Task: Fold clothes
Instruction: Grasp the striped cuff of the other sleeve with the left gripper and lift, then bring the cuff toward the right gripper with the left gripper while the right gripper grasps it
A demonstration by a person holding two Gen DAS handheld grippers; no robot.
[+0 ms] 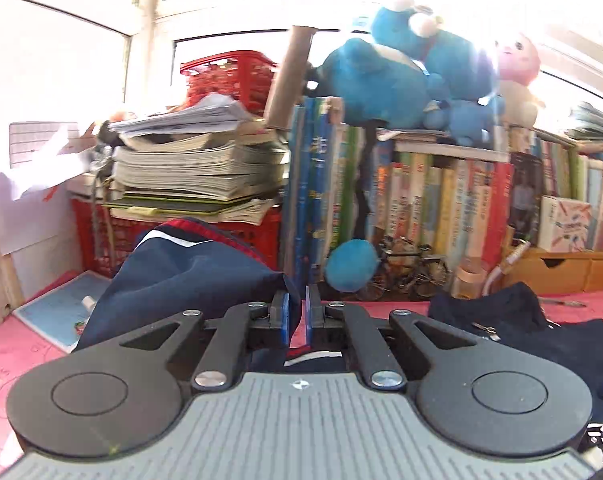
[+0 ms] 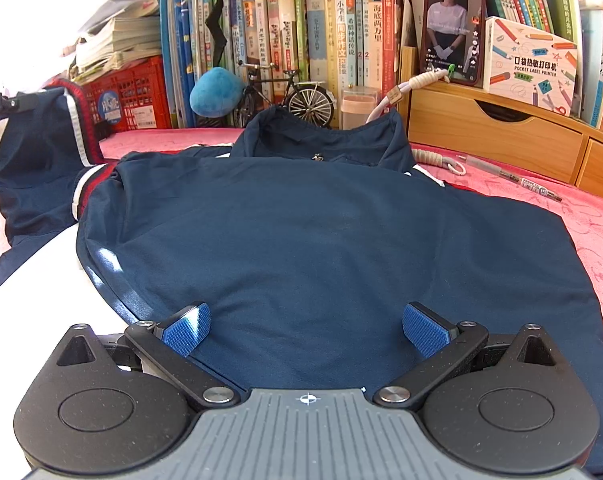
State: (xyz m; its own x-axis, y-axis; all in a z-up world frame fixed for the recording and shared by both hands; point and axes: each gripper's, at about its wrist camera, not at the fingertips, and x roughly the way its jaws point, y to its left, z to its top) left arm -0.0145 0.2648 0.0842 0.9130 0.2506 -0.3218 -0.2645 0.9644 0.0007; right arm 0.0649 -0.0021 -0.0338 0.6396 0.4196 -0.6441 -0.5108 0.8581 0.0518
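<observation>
the left gripper (image 1: 297, 316) has its blue-padded fingers (image 1: 285, 312) drawn nearly together, with only a narrow slot between them, and a fold of the navy jacket (image 2: 321, 240) is pinched there: the sleeve (image 1: 189, 276) with its red and white trim rises up and to the left of the fingers, lifted off the pink worktop (image 1: 5, 344), and more striped cloth shows just below the fingertips. in the right wrist view that same sleeve (image 2: 41, 152) hangs raised at the far left, held by the tip of the other tool. the right gripper (image 2: 306, 330) has its fingers (image 2: 425, 334) spread wide and holds nothing; it sits low over the near hem of the jacket, the pads just above or on the cloth, which one i cannot tell. the jacket lies spread flat across the worktop (image 2: 589, 220), collar (image 2: 321, 136) at the far side, zip pull showing. behind it stand a row of books (image 2: 301, 32), a red crate (image 2: 137, 96), a model bicycle (image 2: 289, 96), a propped phone (image 2: 453, 24) and a wooden drawer unit (image 2: 493, 128); a pen (image 2: 513, 178) lies on the worktop at the far right
</observation>
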